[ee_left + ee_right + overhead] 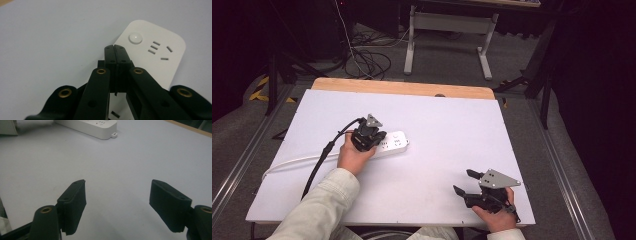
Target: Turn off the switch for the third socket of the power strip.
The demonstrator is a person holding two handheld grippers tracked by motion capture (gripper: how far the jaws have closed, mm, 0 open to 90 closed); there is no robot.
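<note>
the strip (393, 142) is lying mid-table (447, 120), cord trailing toward 8 o'clock. the left gripper (373, 143) is hovering over it, jaws clenched together with nothing between, tips near the round button (135, 38). the right gripper (463, 182) is resting at 5 o'clock, well apart, jaws released wide.

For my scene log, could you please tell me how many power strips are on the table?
1: a white power strip lies left of the table's centre, under the left gripper, whose jaws are shut above it.
</note>
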